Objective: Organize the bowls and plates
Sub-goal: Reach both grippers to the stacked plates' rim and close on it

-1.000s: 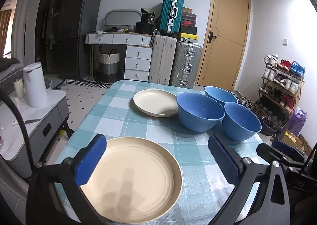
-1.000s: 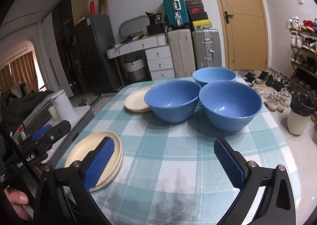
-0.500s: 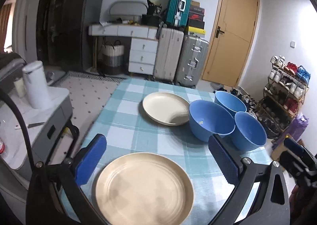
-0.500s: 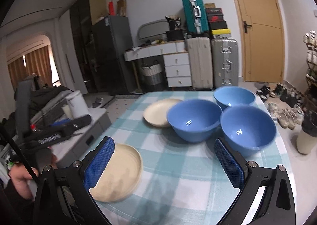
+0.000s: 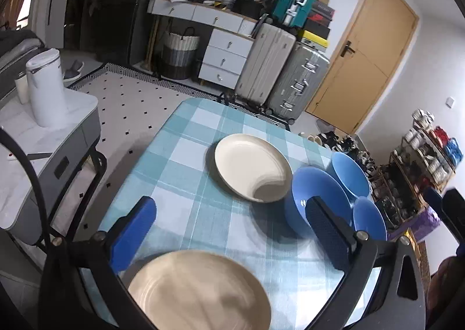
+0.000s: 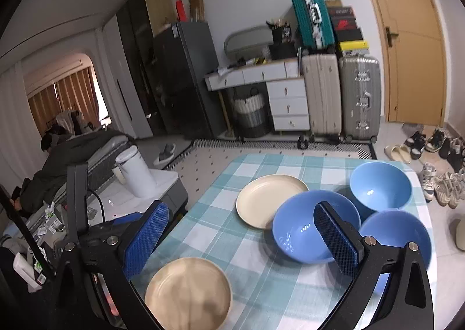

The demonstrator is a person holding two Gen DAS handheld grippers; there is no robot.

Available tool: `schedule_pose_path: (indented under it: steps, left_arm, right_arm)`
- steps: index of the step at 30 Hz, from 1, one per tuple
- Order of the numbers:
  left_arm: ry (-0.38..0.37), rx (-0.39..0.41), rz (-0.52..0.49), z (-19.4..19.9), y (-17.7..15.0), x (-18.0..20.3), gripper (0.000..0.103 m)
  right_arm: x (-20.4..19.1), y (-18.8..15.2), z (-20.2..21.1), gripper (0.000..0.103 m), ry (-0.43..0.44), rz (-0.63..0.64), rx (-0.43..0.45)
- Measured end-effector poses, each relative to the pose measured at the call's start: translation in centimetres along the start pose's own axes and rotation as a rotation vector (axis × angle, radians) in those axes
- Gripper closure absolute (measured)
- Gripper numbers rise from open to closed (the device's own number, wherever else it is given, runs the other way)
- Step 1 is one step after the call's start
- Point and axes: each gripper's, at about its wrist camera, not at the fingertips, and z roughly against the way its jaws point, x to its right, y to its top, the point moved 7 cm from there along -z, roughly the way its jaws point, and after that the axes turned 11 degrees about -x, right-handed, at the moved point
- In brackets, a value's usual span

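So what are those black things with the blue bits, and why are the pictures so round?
They are grabbing tools a person holds, one in each hand. Each carries a small wide-eyed camera, which bends the picture round. One picture looks along the left tool, the other along the right tool. Both are open and hold nothing. Below is a table with a checked blue cloth. On it lie a near cream plate, a far cream plate and three blue bowls, waiting to be tidied.
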Motion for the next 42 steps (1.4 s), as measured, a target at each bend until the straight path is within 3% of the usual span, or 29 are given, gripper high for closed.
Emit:
schedule_pose_path:
  steps: [6,11,14,18,25,31,32,34,35,42]
  left_arm:
    - [0.063,0.035,0.019,-2.7,3.8,-0.5,0.000]
    - [0.048,0.010,0.156,-6.6,6.0,-2.4,0.000]
    - [0.047,0.000,0.223,-8.3,6.7,-3.3,0.000]
    - [0.055,-0.054,0.217,-11.3,7.7,-3.4,0.000]
    - [0.040,-0.194,0.181,-16.5,8.7,-3.1,0.000]
    - [0.100,-0.279,0.104,-20.2,8.1,-2.3,0.000]
    - [0.112,-0.291,0.090,-20.6,8.0,-2.2,0.000]
    - [0.128,-0.330,0.069,-21.7,7.7,-1.9,0.000]
    - [0.128,-0.335,0.070,-22.0,7.6,-1.9,0.000]
    - [0.130,-0.372,0.068,-24.0,7.3,-1.1,0.000]
  right_arm:
    - [2.3,5.9,-6.5,0.001,0.022,-0.011,-0.136]
    - [4.1,8.7,-13.1,0.001,0.039,0.044,-0.240]
    - [5.3,9.3,-17.1,0.001,0.007,0.085,-0.302]
    - [7.6,8.8,-22.0,0.001,0.002,0.047,-0.444]
    - [10.6,9.5,-28.5,0.001,-0.030,0.046,-0.585]
    - [12.3,8.5,-32.3,0.002,-0.048,0.051,-0.687]
    - [12.6,8.3,-32.9,0.005,-0.039,0.055,-0.704]
    - [12.9,7.9,-33.6,0.022,-0.027,0.064,-0.723]
    - [13.1,7.7,-34.0,0.026,-0.023,0.061,-0.735]
    - [15.3,5.8,-36.4,0.026,-0.069,0.027,-0.809]
